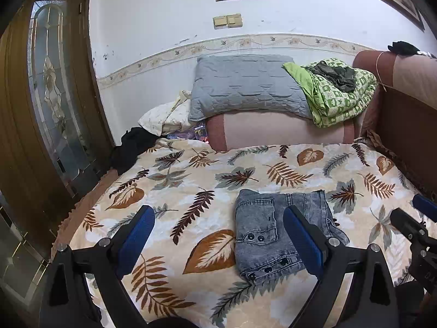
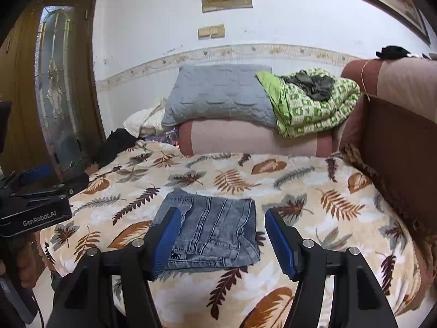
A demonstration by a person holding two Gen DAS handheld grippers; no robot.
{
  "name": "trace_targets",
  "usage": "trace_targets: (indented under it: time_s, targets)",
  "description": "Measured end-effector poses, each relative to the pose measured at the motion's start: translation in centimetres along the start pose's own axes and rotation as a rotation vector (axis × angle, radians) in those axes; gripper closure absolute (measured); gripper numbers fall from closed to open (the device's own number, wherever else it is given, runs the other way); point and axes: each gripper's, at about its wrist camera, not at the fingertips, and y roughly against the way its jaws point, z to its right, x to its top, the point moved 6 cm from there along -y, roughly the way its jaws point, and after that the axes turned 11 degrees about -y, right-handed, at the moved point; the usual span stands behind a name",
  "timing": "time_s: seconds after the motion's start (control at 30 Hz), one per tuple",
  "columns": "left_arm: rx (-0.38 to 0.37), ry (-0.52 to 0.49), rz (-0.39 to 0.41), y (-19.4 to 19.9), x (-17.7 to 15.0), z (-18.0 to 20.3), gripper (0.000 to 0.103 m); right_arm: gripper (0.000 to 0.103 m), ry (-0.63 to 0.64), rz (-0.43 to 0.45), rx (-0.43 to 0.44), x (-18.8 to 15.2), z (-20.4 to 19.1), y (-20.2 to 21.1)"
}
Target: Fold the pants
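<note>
Since the pants (image 2: 211, 232) lie folded at twelve o'clock, we keep left gripper (image 1: 218, 242) and right gripper (image 2: 222, 239) wide open, empty, pressing creases flat.

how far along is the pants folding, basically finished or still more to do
It looks essentially done: the grey jeans lie as a compact folded rectangle on the leaf-print blanket. Nothing is in hand; the left hand-held gripper and the right hand-held gripper are both open and empty above the bed. At most, the slightly uneven edges could be squared up.
</note>
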Motion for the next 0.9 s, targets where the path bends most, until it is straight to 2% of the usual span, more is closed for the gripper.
trace_targets:
  time_s: [0.2, 0.67, 0.9]
  targets:
    - [-0.006, 0.016, -0.012, -0.5, -0.5, -0.3, 0.008, 0.035, -0.015, -0.045, 0.005, -0.7, -0.2, -0.7]
    - [-0.008, 0.021, -0.015, -0.5, -0.7, -0.6, 0.008, 0.035, 0.017, -0.043, -0.003, -1.2, -1.5, -0.9]
    - [-0.058, 0.035, -0.002, -0.6, -0.8, -0.2, 0.008, 0.035, 0.023, -0.036, -0.023, -1.0, -1.2, -0.9]
